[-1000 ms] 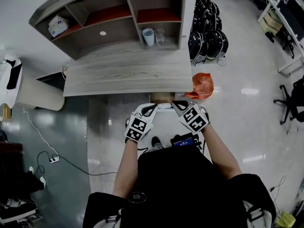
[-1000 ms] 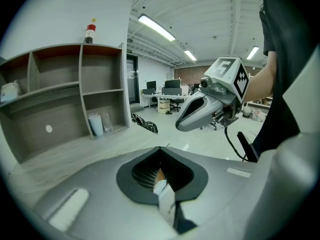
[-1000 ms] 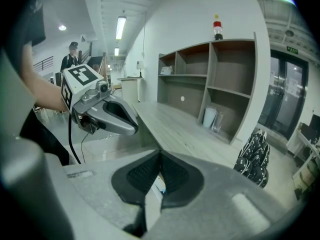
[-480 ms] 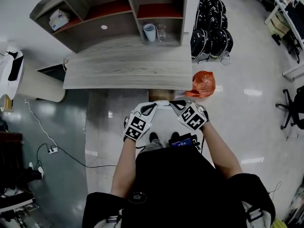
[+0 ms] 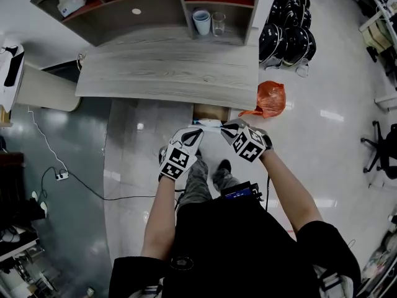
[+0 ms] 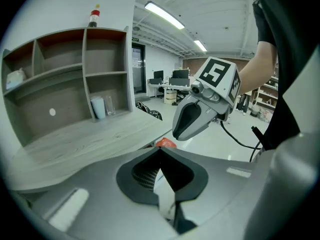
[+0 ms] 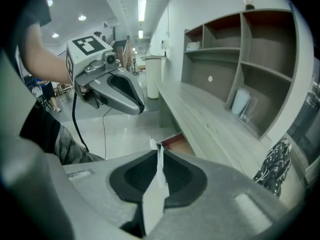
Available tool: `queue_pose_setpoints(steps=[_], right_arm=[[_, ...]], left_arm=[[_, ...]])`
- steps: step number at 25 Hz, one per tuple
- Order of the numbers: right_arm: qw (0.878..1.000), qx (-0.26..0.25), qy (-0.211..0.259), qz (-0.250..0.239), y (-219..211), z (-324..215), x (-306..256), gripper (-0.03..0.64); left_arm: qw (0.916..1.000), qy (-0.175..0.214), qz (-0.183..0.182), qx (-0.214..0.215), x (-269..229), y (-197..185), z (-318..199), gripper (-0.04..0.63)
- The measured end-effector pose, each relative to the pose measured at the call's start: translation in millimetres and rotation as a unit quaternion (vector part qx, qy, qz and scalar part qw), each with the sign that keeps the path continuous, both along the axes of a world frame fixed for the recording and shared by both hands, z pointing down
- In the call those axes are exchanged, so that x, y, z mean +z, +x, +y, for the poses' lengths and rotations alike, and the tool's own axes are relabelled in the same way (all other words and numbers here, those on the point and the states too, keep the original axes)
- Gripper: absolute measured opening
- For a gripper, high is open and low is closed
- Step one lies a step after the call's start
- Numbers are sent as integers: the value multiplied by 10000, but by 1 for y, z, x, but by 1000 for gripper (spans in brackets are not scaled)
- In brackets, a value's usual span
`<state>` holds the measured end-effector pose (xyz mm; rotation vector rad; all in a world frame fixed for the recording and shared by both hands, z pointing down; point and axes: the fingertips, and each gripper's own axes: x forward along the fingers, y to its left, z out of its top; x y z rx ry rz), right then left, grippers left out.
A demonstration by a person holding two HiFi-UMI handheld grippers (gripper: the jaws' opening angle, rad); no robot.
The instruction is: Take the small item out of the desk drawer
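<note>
The desk drawer (image 5: 208, 112) stands open under the grey wooden desk (image 5: 167, 73) and shows a brown inside. A small thin white item (image 5: 209, 123) sits just in front of it, between my two grippers' tips. My right gripper (image 5: 226, 128) holds this white item (image 7: 155, 149). Its jaws have just been opening slightly, with the item still pinched in the narrow seam and poking past the tips. My left gripper (image 5: 197, 132) is shut. A white strip shows in its seam (image 6: 160, 150), and I cannot tell whether that is the item.
An orange bag (image 5: 268, 98) lies on the floor right of the drawer, with black helmets (image 5: 288, 39) behind it. A cup (image 5: 201, 22) and a glass (image 5: 218, 23) stand in the shelf unit on the desk. A cable and power strip (image 5: 61, 176) lie at left.
Both grippers stay tip to tip at the drawer and have sunk lower. The view has shifted, and the person's legs now show below the grippers.
</note>
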<state>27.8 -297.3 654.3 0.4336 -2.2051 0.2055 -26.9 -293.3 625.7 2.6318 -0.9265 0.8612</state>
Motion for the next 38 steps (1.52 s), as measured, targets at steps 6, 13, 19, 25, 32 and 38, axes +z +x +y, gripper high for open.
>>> queue_pose_setpoints(steps=[6,13,19,25,32,38], right_arm=[[9990,-186,-288,274,-14,-10,52,48],[9972,-251,-477,525,-28,-23,100,58],[9947,-375,-596,747,-36,-30,138,78],[9912,-511,-768,949,-42,-35,167,117],[9858,-728,-876,1231,-54,-41,192,154],[9802,-948,-987,1434,-57,-46,207,169]], left_arm=[[9997,-206,105,-57,34,-6,-4,2],[9995,-297,127,13,67,-14,-12,2],[9992,-376,166,-10,89,-17,-14,2],[9988,-464,142,17,104,-22,-14,2],[9984,-535,179,-6,119,-29,-16,2],[9982,-569,183,-58,126,-32,-18,2]])
